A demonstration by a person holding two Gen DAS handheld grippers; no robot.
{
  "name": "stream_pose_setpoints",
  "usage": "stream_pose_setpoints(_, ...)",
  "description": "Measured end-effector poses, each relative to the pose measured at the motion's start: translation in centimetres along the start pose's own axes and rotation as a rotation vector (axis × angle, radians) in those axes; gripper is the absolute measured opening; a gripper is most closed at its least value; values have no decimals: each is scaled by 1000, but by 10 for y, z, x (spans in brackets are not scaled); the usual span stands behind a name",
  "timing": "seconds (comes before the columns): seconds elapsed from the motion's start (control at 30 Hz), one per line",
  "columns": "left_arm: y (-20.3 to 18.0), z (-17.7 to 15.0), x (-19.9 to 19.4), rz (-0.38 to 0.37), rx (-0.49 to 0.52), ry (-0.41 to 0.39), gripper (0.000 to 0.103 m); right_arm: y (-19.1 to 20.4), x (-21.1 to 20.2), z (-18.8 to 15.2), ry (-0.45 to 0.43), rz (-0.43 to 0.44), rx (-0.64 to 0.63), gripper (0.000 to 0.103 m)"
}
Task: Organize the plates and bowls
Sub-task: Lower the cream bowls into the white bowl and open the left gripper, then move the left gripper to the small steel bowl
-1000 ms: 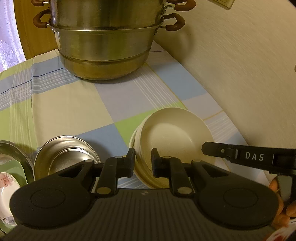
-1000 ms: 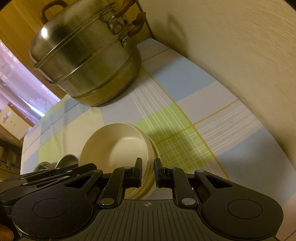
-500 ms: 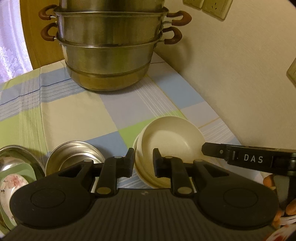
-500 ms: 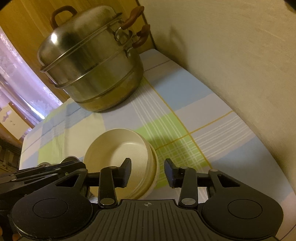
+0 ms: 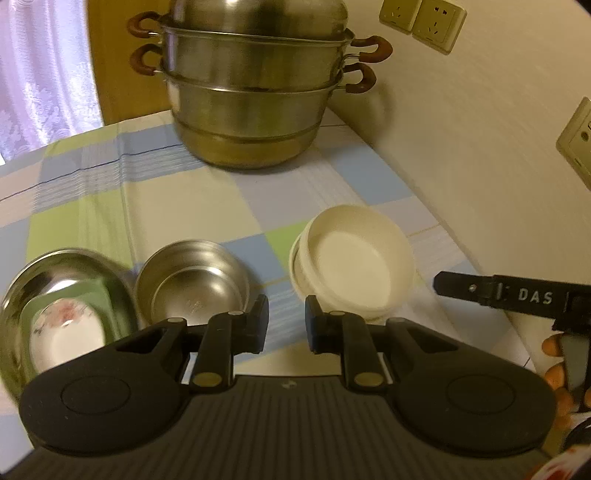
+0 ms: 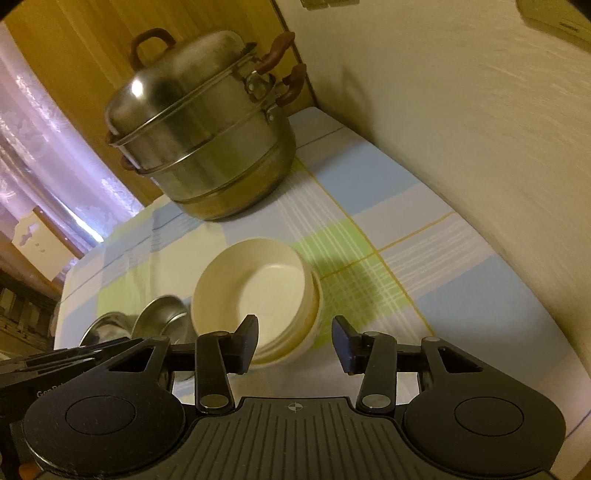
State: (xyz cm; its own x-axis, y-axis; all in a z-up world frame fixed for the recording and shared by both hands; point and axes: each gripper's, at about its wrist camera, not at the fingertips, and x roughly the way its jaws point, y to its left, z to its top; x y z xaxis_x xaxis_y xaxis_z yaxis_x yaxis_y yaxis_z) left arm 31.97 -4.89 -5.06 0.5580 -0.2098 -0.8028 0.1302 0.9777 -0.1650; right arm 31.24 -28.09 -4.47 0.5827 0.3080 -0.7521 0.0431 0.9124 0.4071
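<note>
Left wrist view: the left gripper (image 5: pixel 286 319) hangs over the checked cloth (image 5: pixel 192 206), jaws a little apart, nothing between them.
Left gripper state: jaws parted by a narrow gap, pads touching no dish.
Right gripper state: the right gripper (image 6: pixel 294 341) has just been opening its jaws; they stand well apart, and nothing is pinched between them.
Right gripper from the left: its black finger (image 5: pixel 476 290), marked DAS, reaches in from the right edge, near the cream stack but apart from it.
Cream bowls: a nested stack (image 5: pixel 352 258) sits on the cloth near the wall (image 5: pixel 480 155), just beyond the left gripper's right finger; the top bowl sits slightly off-centre on those below.
Cream bowls, right wrist view: the stack (image 6: pixel 258 295) lies past the left finger, its near rim hidden behind that finger; whether the finger touches it cannot be told.
Steel bowl: a small steel bowl (image 5: pixel 192 282) stands left of the cream stack, apart from it.
Steel basin: a larger steel basin (image 5: pixel 48 269) at the far left touches the small bowl's rim; inside it are a green dish (image 5: pixel 90 295) and a white flowered bowl (image 5: pixel 64 330).
Steamer: a tiered steel pot (image 5: pixel 255 85) with brown handles stands at the back of the table.
Wall: sockets (image 5: pixel 424 24) above the pot.
Hand: fingers (image 5: pixel 552 354) show at the right edge, behind the right gripper.
</note>
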Motion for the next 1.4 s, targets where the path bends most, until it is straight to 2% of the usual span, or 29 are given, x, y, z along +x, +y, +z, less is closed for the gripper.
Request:
stream_pose_setpoints(0.53, 20, -73, -52, 57, -52, 23, 18, 18, -39, -62, 35, 55, -83, 45)
stream_pose_setpoints(0.7, 20, -90, -61, 82, -66, 37, 18, 23, -39, -84, 77, 73, -112, 45)
stream_pose_setpoints(1.0, 20, -110, -68, 102, -89, 62, 18, 34, -32, -116, 152, 93, -157, 45)
stream_pose_setpoints(1.4, 29, -124, -75, 120, -123, 74, 18, 52, -21, -127, 191, 111, -211, 45)
